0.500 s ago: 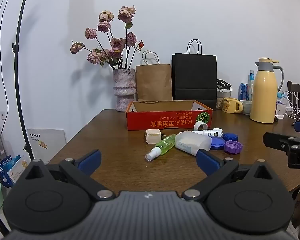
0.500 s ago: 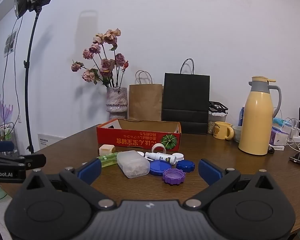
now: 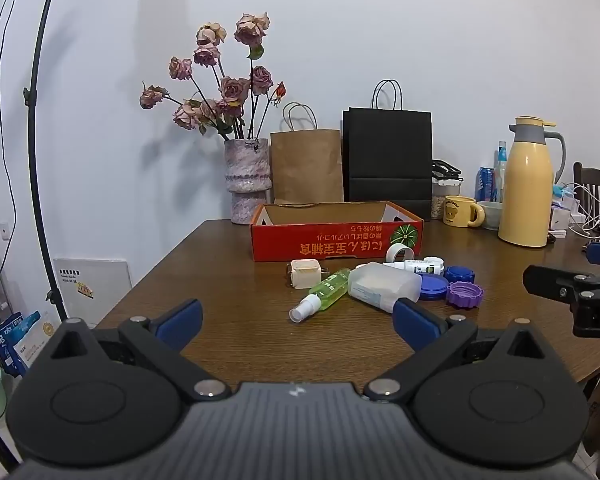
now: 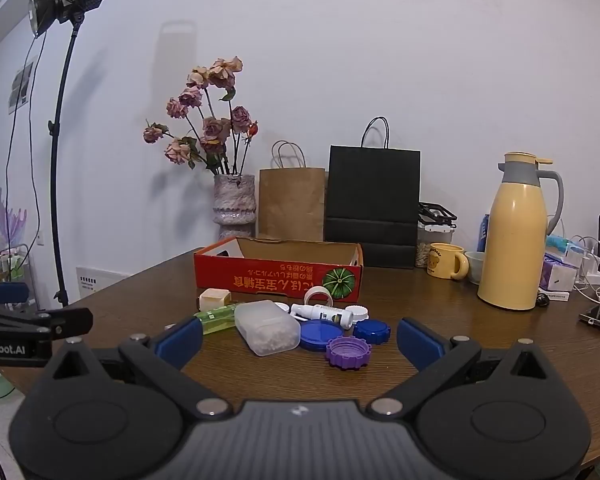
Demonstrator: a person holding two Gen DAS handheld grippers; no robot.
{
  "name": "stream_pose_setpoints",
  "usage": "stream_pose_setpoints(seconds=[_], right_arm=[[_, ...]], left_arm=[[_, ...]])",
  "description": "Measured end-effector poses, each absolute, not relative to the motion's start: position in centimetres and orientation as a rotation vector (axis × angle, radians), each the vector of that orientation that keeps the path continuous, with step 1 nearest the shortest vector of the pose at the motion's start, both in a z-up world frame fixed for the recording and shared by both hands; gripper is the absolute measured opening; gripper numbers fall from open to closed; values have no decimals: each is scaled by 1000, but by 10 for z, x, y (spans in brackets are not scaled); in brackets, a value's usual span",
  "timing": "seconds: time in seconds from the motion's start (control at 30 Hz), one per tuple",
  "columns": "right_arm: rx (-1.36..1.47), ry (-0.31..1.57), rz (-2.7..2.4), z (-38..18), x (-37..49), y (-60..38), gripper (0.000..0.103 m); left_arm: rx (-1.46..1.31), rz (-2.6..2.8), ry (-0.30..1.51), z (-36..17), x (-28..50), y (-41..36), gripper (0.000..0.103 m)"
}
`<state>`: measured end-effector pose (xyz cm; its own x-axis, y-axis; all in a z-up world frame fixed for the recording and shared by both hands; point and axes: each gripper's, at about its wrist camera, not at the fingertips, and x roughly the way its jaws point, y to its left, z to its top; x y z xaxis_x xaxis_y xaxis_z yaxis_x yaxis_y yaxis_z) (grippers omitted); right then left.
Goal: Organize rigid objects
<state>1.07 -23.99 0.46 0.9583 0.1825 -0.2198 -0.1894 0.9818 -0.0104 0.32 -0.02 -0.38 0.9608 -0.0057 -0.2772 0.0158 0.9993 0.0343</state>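
On the brown wooden table [image 3: 204,280], a small heap of rigid items lies just in front of the red cardboard box [image 3: 336,236], which stands open-topped with nothing visible inside. Both claws hover short of the heap, touching none of it. The left gripper [image 3: 298,320] has its blue-padded jaws spread wide with nothing between them; the heap sits ahead and slightly right of its gap. The right gripper [image 4: 300,334] is likewise spread wide and holds nothing, with the heap straight ahead between its fingers, the purple cap nearest.

Counted: one green spray bottle [image 3: 324,290] lying on its side, one translucent plastic case [image 4: 266,332] resting against it, one cream charger plug [image 3: 305,273] beside the bottle, one white tape ring [image 4: 318,295] standing against the box, one small white labelled bottle [image 4: 324,314] lying flat, two blue caps, a larger [image 4: 320,334] and a smaller [image 4: 372,331], one purple ribbed cap [image 4: 348,352], and one white lid [image 4: 358,312] behind them.

At the table's far side stand one vase of dried roses [image 3: 246,180], two paper bags, one yellow thermos [image 4: 518,232] and one yellow mug [image 4: 446,266].
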Motion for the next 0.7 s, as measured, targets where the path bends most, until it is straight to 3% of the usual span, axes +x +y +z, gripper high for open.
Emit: stream_pose_setpoints(seconds=[0.7], right_arm=[[-32, 220, 188, 4, 10, -238, 103]], left_arm=[[36, -11, 276, -2, 1, -3, 103]])
